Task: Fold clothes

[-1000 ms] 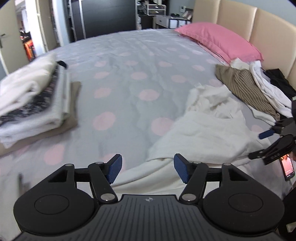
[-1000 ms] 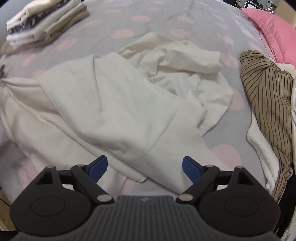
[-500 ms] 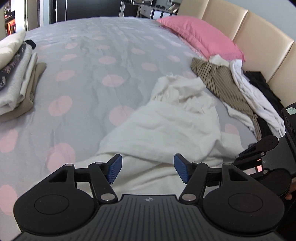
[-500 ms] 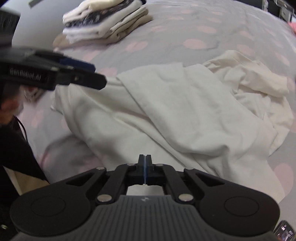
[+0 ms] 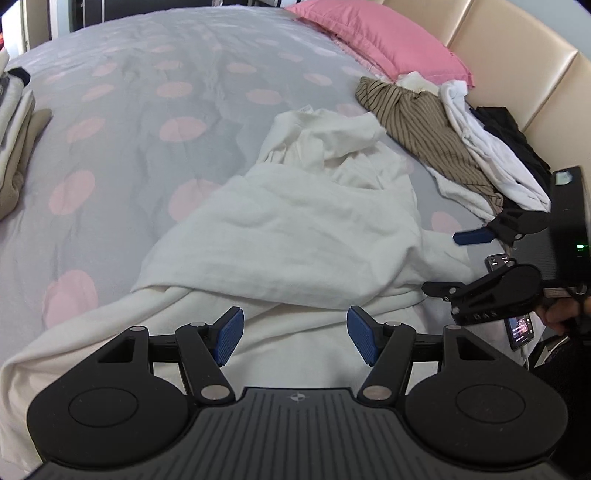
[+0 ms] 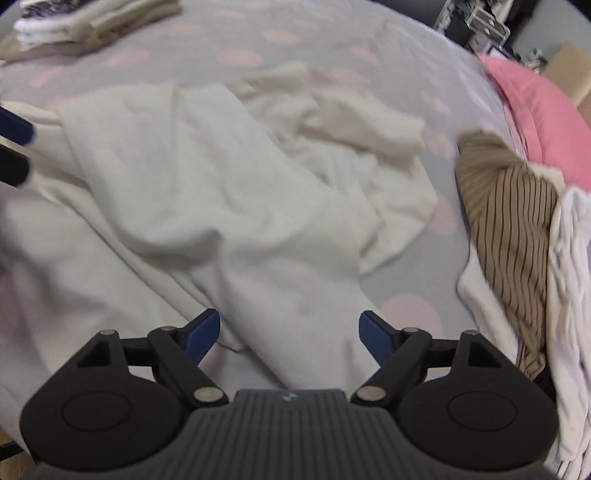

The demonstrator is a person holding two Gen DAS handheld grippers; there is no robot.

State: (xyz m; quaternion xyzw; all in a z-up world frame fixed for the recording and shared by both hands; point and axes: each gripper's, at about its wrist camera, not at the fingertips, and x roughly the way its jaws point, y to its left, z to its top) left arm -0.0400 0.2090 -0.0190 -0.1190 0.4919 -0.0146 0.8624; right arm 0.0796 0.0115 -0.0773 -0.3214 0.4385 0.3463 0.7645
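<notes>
A crumpled cream garment (image 5: 295, 229) lies spread on the grey bedspread with pink dots (image 5: 147, 122). My left gripper (image 5: 295, 332) hangs open just above the garment's near edge, with nothing pressed between its blue pads. My right gripper (image 6: 288, 328) is over the garment's (image 6: 221, 206) lower right part. Its jaws are opening; cloth lies beneath the gap and the pads do not touch it. In the left wrist view the right gripper (image 5: 448, 260) shows at the garment's right edge, a hand behind it.
A stack of folded clothes (image 6: 92, 22) sits at the far left of the bed. A brown striped garment (image 5: 424, 140), white clothes (image 5: 491, 158) and a pink pillow (image 5: 380, 40) lie by the beige headboard (image 5: 517, 66). A phone (image 5: 521, 328) lies at the bed's right edge.
My right gripper, shut half a second ago, has opened and swung right over the garment. My left gripper has come down and closer to the garment's near edge, still open.
</notes>
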